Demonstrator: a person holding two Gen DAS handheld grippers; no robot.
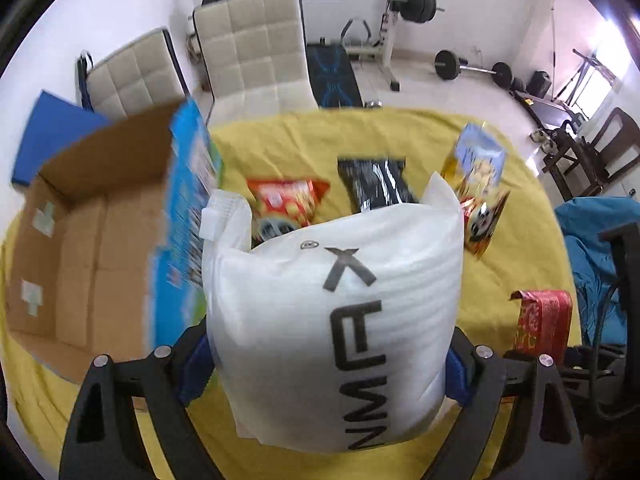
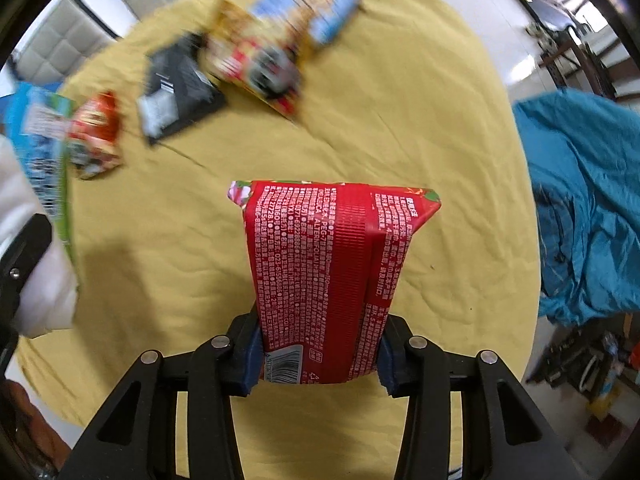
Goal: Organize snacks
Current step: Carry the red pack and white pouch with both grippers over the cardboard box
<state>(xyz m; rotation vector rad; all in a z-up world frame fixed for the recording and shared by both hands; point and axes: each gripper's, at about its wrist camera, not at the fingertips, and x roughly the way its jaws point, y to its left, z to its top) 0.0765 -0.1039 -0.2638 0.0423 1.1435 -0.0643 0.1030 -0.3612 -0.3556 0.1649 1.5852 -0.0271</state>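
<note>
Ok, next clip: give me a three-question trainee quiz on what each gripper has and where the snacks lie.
1. True or false: the left gripper is empty.
2. What does the right gripper hold? A) black packet B) red snack packet C) blue box
3. Fill in: the open cardboard box stands on a ____ tablecloth.

Key
1. False: it is shut on the white foam pouch.
2. B: the red snack packet. The black packet lies on the cloth.
3. Yellow: the yellow tablecloth also carries the loose snacks.
</note>
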